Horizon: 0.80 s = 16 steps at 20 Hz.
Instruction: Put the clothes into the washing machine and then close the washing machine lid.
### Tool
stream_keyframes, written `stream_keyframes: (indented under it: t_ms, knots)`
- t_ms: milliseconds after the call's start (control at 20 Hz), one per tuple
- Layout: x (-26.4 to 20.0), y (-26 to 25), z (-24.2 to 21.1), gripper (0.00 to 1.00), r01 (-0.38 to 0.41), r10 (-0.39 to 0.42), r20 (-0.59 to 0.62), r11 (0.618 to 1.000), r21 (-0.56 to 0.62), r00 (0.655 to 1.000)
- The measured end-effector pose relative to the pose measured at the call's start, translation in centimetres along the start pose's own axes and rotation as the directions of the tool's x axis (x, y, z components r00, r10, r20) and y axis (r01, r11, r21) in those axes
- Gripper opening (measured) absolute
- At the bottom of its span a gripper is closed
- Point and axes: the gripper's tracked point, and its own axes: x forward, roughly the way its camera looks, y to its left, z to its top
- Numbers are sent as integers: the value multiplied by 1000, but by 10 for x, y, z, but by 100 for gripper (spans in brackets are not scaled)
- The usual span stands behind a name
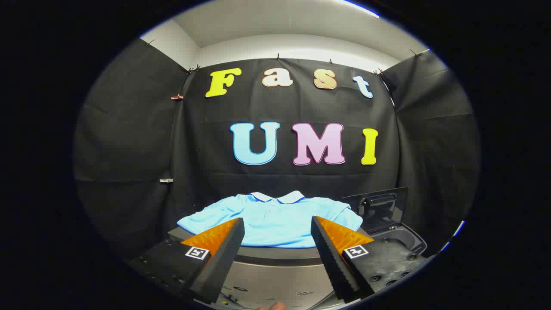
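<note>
A light blue polo shirt [275, 219] with a white collar lies spread flat on a dark table top [275, 254], just beyond my fingers. To its right stands the washing machine's dark lid [379, 206], raised upright, with the open tub [400, 239] in front of it. My gripper [277, 234] is open, its two fingers wide apart with nothing between them, hovering short of the shirt's near hem.
Black cloth walls close the booth behind and on both sides. The table's grey front panel [275, 280] drops below the fingers. A fingertip of a person's hand [273, 306] peeks in under the gripper.
</note>
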Motion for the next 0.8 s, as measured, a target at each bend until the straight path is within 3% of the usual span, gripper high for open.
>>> stream_keyframes:
  t_ms: [800]
  knots:
    - [5, 5, -3, 97, -18, 18, -19, 1000, -1, 1000]
